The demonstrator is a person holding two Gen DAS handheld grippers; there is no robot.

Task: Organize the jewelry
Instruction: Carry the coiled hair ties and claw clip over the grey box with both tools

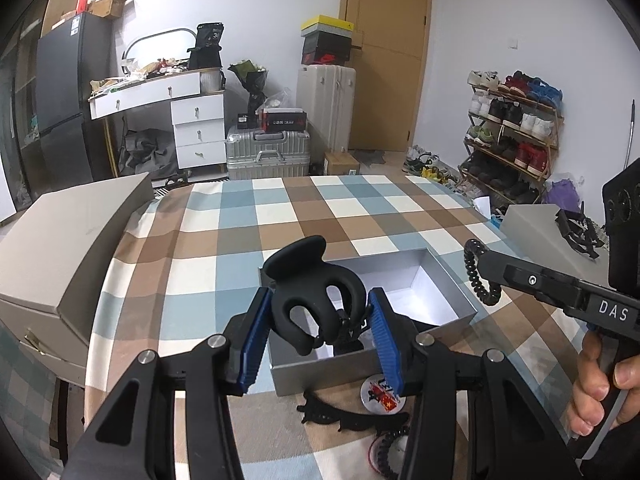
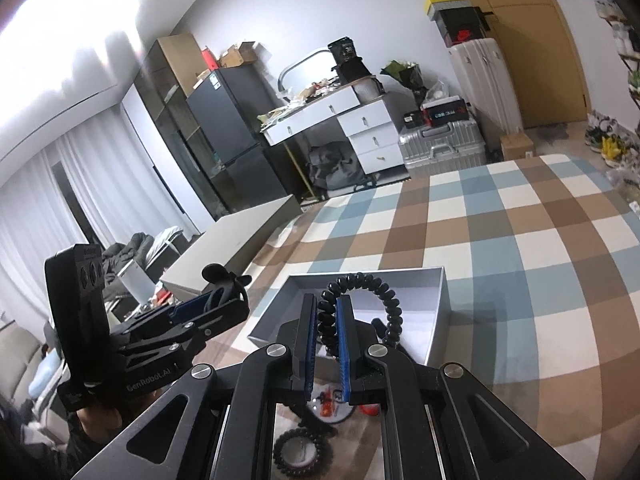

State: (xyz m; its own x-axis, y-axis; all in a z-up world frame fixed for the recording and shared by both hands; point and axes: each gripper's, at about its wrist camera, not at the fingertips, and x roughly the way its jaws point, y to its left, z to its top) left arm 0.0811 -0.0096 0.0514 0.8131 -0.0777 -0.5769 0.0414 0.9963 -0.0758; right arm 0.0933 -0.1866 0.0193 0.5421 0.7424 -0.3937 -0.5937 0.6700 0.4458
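currently, both grippers hold hair accessories above the open grey box.

the left gripper (image 1: 320, 332) is clamped on a black claw clip (image 1: 310, 300), blue pads pressing its flanks, held over the near end of the grey box (image 1: 448, 280). the right gripper (image 2: 327, 344) is closed on a black spiral hair tie (image 2: 362, 304), pinching one side of the coil so the loop stands free above the box. judged: the clip is light, rigid plastic, smooth and apt to slip, best held across its broad body. the tie is light, soft and springy; any part of the coil serves. a second spiral tie (image 2: 298, 452), a round badge (image 1: 380, 392) and another dark clip (image 1: 344, 416) lie on the checked cloth (image 1: 240, 240) nearby.
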